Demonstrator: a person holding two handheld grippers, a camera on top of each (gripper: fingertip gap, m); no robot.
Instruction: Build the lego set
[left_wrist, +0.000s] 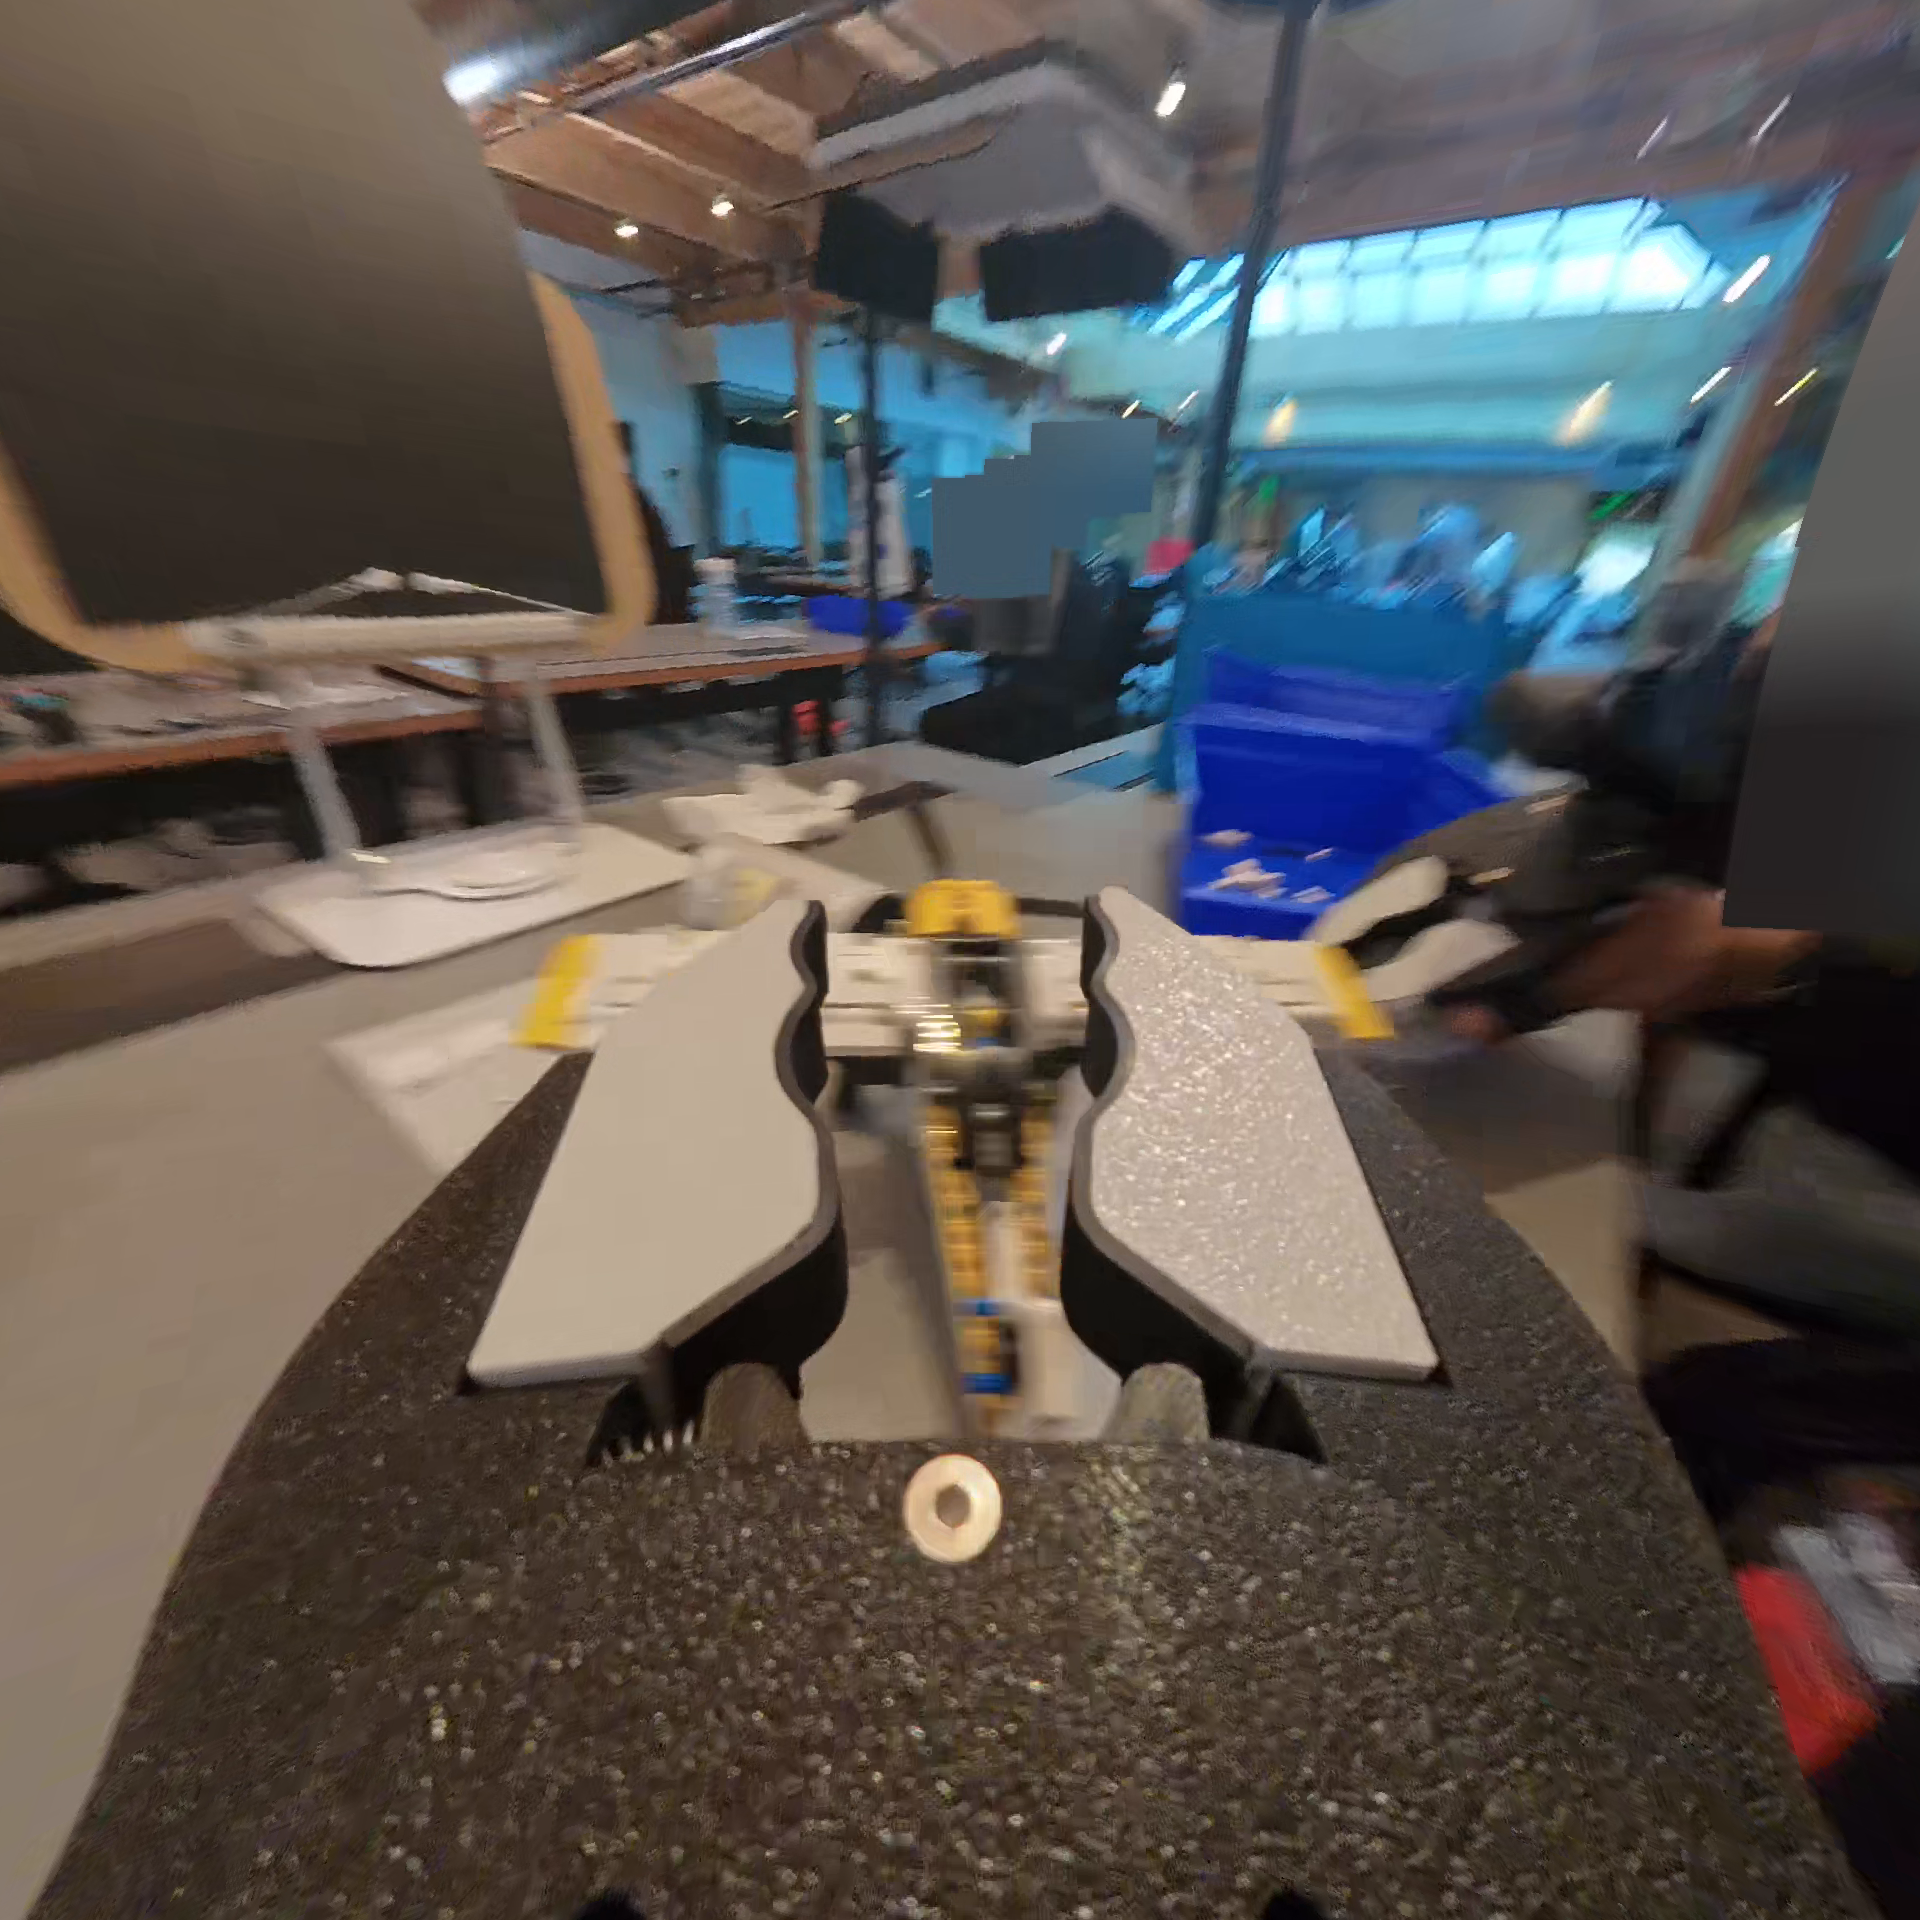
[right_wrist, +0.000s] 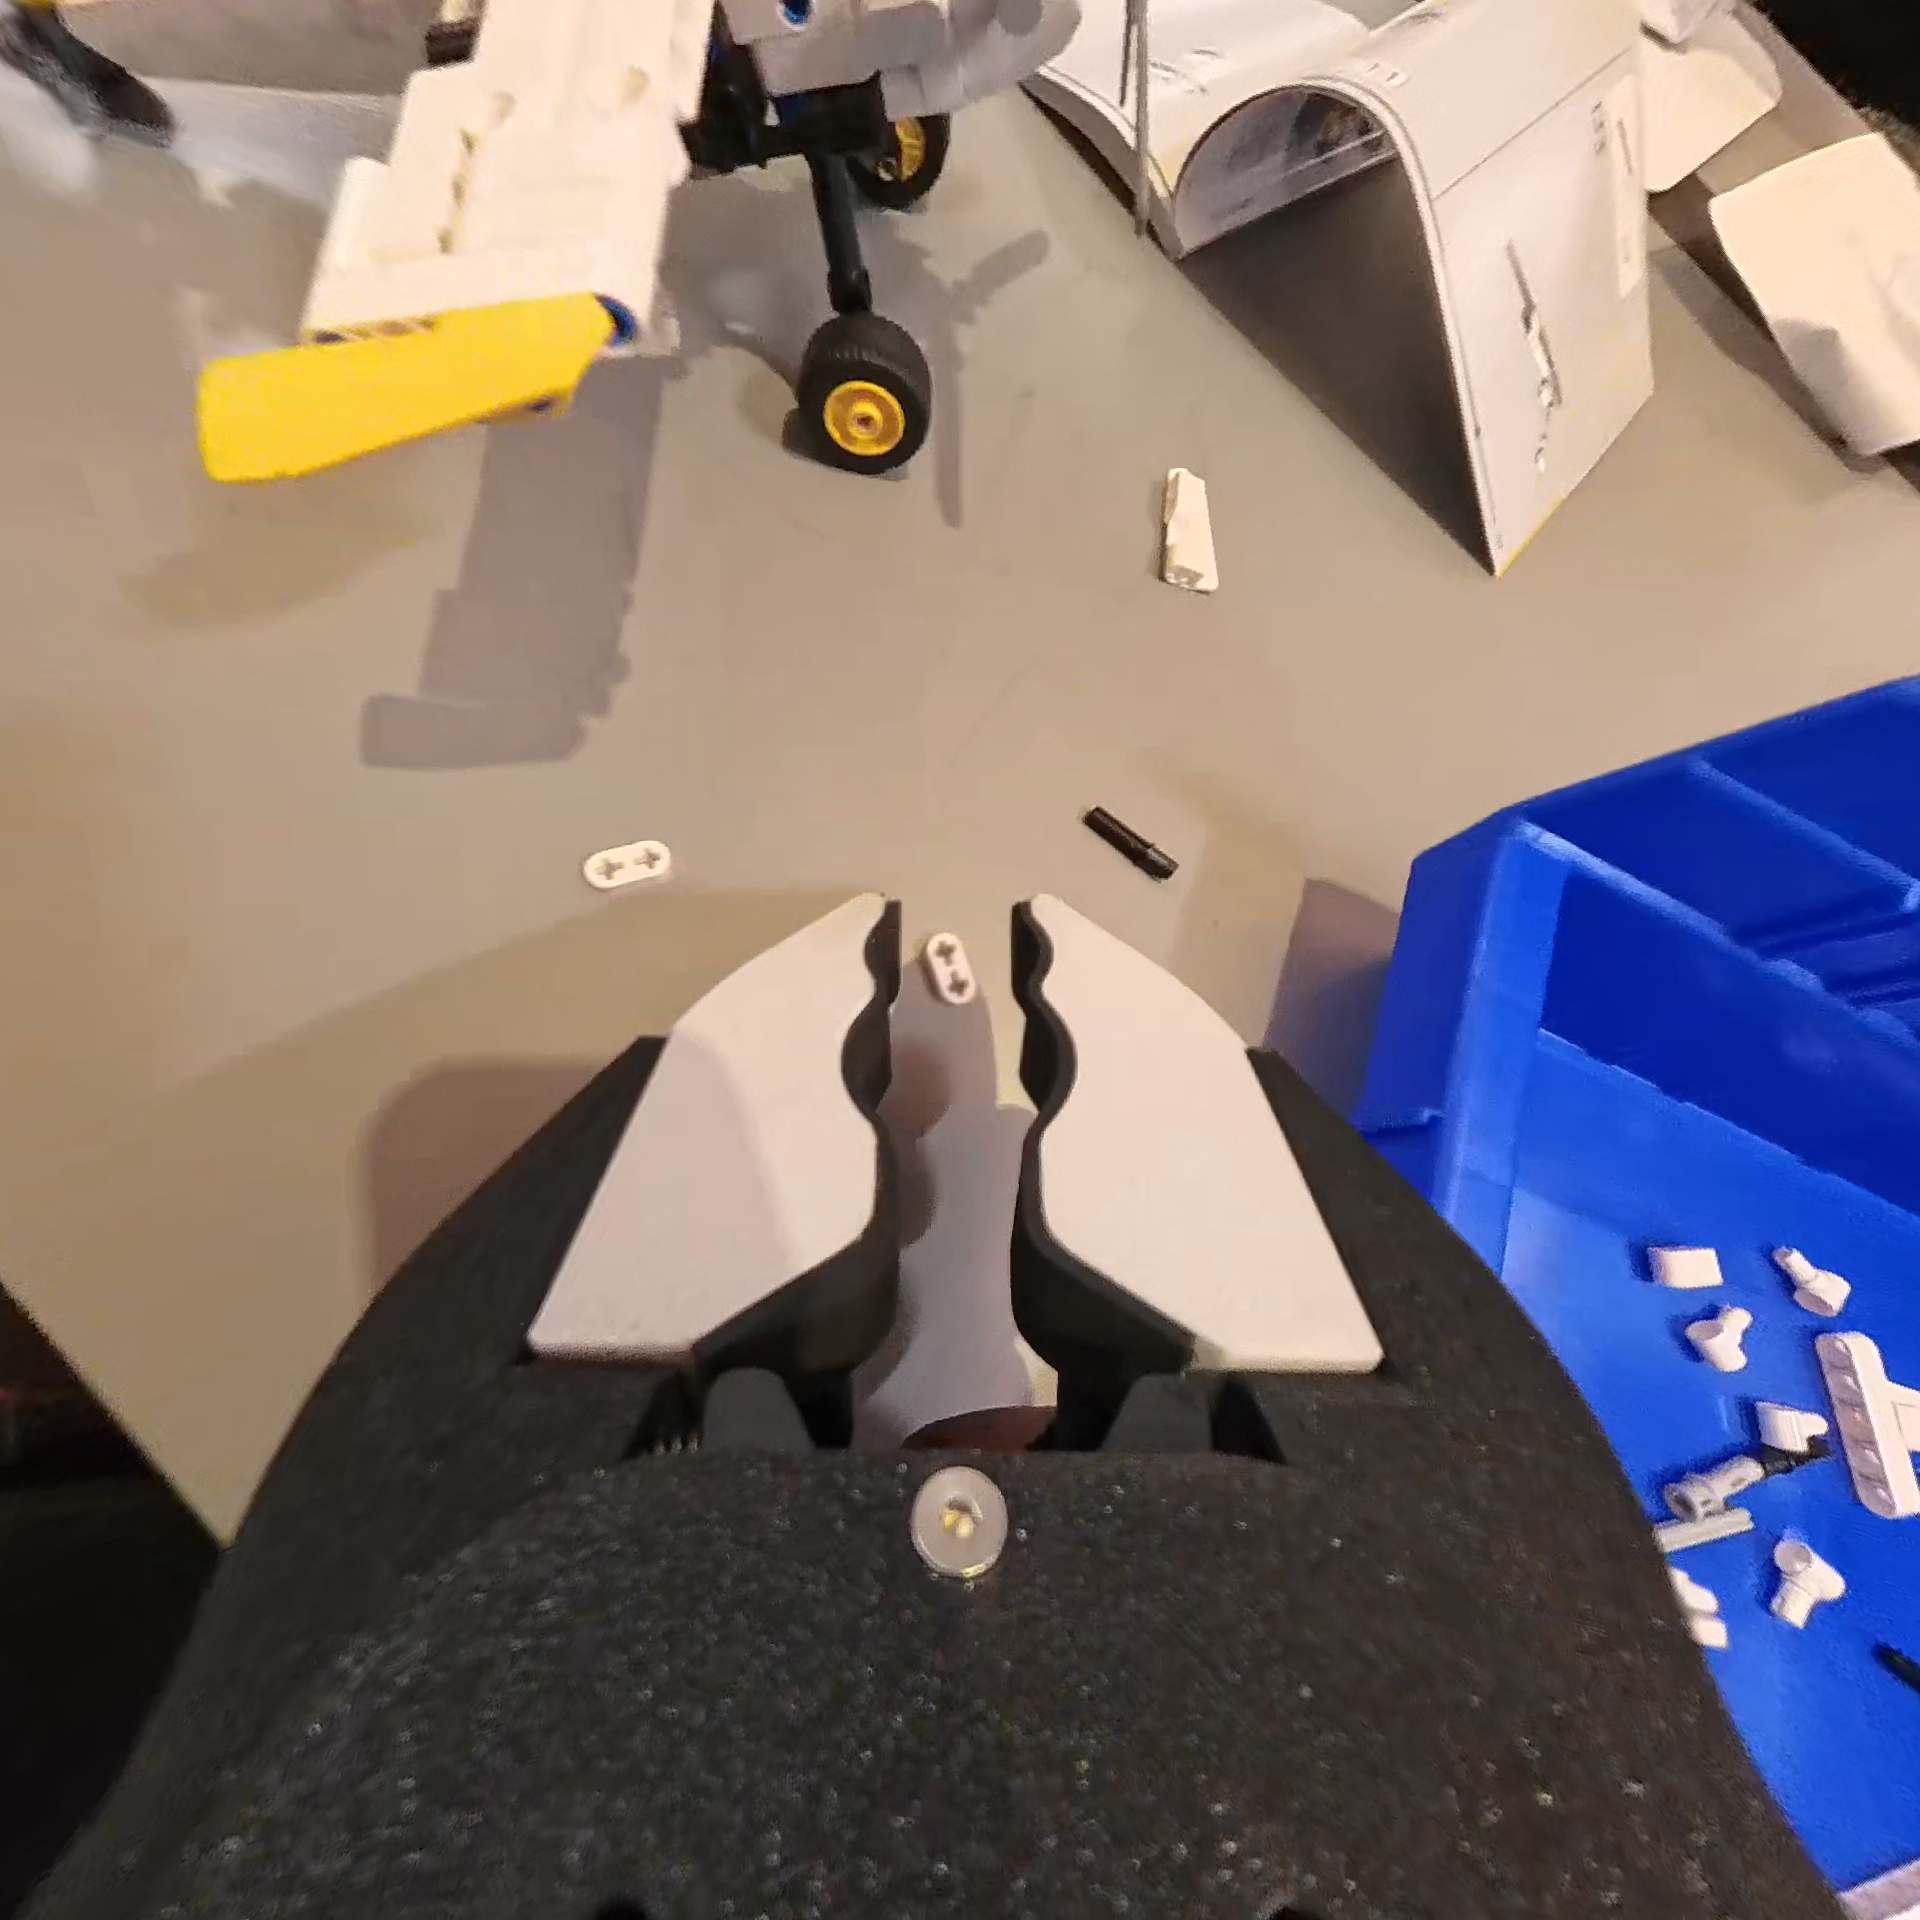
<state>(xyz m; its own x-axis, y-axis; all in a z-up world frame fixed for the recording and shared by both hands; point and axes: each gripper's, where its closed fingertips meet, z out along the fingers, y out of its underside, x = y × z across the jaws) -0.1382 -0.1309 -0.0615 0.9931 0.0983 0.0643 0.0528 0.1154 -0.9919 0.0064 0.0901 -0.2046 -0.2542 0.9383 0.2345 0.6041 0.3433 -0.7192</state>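
Toy plane (left_wrist: 977, 1049), brick-built in white and yellow with black wheels, stands on the grey table (right_wrist: 312, 831); its fuselage runs lengthwise between the fingers of the left gripper (left_wrist: 954, 971).

Near: left gripper's fingers stand wide, with visible space either side of the fuselage; neither pad presses on it, though blur hides fine detail. Right gripper (right_wrist: 954, 920) hovers low over the table, fingers narrow but apart. A small white two-hole link (right_wrist: 951, 968) lies flat on the table between the tips, touching neither pad. A second white link (right_wrist: 627, 864) lies just to the left and a black pin (right_wrist: 1130, 844) just to the right.

Mid: blue bin (right_wrist: 1558, 1039) at the right, holding loose pale parts. A white slanted brick (right_wrist: 1187, 532) lies alone on the table.

Far: plane's yellow wingtip (right_wrist: 395, 390) and a yellow-hubbed wheel (right_wrist: 864, 408); beyond them an open instruction booklet (right_wrist: 1455, 260), arched on the table.

Handling judgement: plane is light, rigid, smooth plastic, but press-fit joints may pop apart under a hard or twisting squeeze. Best hold is across the solid fuselage, not wings or wheel struts. The link is tiny, thin and slippery; pinch across its narrow edges.
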